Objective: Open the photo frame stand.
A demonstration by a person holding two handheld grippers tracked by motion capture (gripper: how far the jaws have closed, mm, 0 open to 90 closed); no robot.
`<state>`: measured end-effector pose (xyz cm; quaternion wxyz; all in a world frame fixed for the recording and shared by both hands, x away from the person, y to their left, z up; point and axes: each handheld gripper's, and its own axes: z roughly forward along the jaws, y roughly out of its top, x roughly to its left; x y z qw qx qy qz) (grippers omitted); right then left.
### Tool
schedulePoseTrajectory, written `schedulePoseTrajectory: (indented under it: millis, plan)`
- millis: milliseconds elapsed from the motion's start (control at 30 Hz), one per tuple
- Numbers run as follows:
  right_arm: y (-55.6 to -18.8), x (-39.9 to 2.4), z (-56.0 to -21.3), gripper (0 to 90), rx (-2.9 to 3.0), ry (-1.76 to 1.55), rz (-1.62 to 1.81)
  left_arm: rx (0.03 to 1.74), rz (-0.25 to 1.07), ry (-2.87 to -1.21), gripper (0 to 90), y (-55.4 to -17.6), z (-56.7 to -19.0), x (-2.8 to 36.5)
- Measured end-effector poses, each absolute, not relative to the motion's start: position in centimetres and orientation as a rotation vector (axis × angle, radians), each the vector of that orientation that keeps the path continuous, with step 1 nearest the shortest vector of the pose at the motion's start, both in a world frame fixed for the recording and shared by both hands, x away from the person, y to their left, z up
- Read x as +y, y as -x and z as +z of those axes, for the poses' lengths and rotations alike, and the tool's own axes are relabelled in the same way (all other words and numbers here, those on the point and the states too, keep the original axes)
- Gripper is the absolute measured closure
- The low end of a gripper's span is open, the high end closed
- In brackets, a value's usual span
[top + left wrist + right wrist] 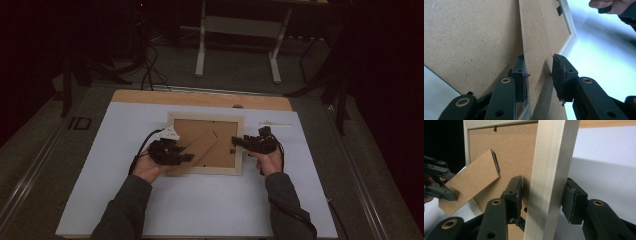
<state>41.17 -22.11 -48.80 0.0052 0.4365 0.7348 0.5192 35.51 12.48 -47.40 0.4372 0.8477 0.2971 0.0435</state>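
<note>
A pale wooden picture frame (pixel 205 171) lies face down on the white sheet, its brown backing board (pixel 212 132) up. A brown easel stand (pixel 199 149) runs slantwise from the board past the frame's near edge. My left gripper (pixel 186 158) is shut on the stand's lower end; in the left gripper view the pads (pixel 524 80) sit against both edges of the stand (pixel 536 37). My right gripper (pixel 235 143) is open astride the frame's right rail (pixel 551 157). One pad touches the rail's outer face, and a gap shows at the inner pad (pixel 517 192).
The white sheet (pixel 200 210) covers a wooden table whose far edge (pixel 200 98) shows beyond it. A small white strip (pixel 275 123) lies at the back right of the frame. Cables (pixel 147 65) and a desk's legs (pixel 237 45) stand on the floor beyond.
</note>
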Motion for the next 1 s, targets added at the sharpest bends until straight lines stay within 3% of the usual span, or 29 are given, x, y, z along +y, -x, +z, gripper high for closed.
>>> schedulePoseTrajectory:
  millis: [1000]
  plan:
    - [-40.3, -22.0, -46.7, 58.3, 2.247, -1.26, 1.523, 0.797, 0.221, -2.089, 70.1, -36.2, -46.3, 11.9]
